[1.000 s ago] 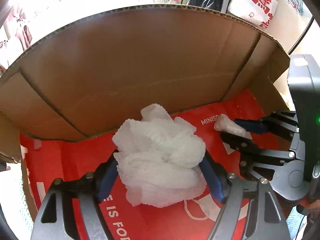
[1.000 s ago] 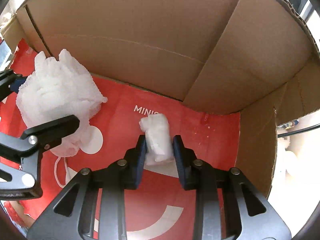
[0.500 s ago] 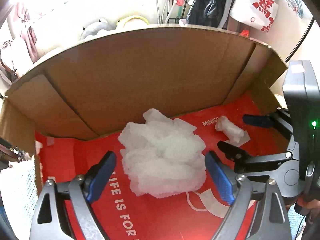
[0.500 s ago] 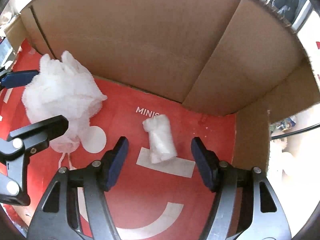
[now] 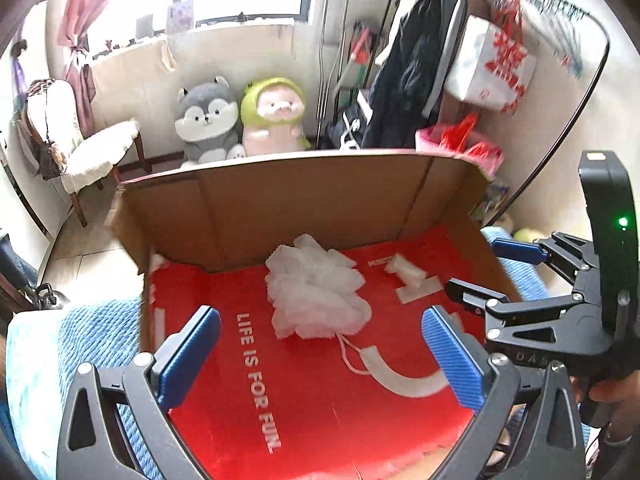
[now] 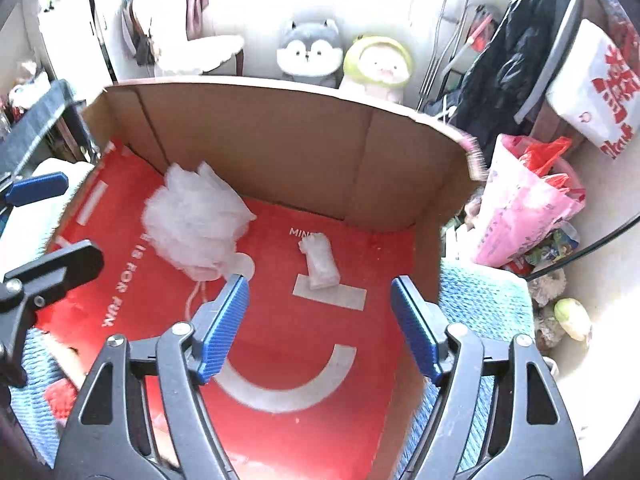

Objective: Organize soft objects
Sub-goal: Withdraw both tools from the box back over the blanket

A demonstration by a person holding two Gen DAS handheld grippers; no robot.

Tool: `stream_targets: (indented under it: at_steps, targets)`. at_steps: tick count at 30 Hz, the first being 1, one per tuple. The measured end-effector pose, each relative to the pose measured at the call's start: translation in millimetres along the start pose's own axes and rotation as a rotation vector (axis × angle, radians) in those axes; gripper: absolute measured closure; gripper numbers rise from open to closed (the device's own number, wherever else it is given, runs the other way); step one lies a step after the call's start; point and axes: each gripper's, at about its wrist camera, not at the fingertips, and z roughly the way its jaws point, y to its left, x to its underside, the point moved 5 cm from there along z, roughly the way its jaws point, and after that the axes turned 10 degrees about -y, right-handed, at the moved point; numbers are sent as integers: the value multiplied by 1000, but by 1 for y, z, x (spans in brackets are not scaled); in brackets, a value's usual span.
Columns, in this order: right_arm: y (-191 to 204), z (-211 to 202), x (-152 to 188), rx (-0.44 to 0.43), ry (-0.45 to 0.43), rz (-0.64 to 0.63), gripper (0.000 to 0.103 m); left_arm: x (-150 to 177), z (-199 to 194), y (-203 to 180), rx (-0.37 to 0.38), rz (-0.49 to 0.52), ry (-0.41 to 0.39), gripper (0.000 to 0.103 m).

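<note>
A white mesh bath puff (image 5: pixel 316 294) (image 6: pixel 196 220) lies on the red floor of a cardboard box (image 5: pixel 304 196) (image 6: pixel 280 140), its cord trailing toward me. A small white rolled cloth (image 5: pixel 406 272) (image 6: pixel 320 260) lies to its right, apart from it. My left gripper (image 5: pixel 320 356) is open and empty, raised above the box's near side. My right gripper (image 6: pixel 320 324) is open and empty, raised above the box behind the roll; it also shows at the right of the left wrist view (image 5: pixel 480 268).
The box sits on a blue knitted cloth (image 5: pixel 80 344) (image 6: pixel 480 300). Behind it are two plush toys (image 5: pixel 240 120) (image 6: pixel 344 60), a chair (image 5: pixel 92 148), hanging clothes (image 5: pixel 412 72), and a pink bag (image 6: pixel 524 200) at the right.
Both grippers opened, let go of the puff and the rolled cloth, and pulled back and up out of the box. Both objects now rest on the box floor.
</note>
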Motion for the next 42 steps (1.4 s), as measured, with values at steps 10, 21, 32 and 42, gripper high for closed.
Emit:
stream_targets:
  at_steps: [10, 21, 32, 42]
  targets:
    - [-20, -85, 30, 12, -169, 13, 19, 34, -96, 10, -37, -15, -176, 0]
    - [-25, -177, 99, -5, -343, 22, 16, 97, -175, 16, -106, 28, -330, 0]
    - [-7, -244, 198, -14, -490, 37, 8, 185, -236, -15, -58, 43, -435, 0]
    - [16, -240, 277, 10, -503, 123, 6, 256, -238, -38, -88, 10, -475, 0]
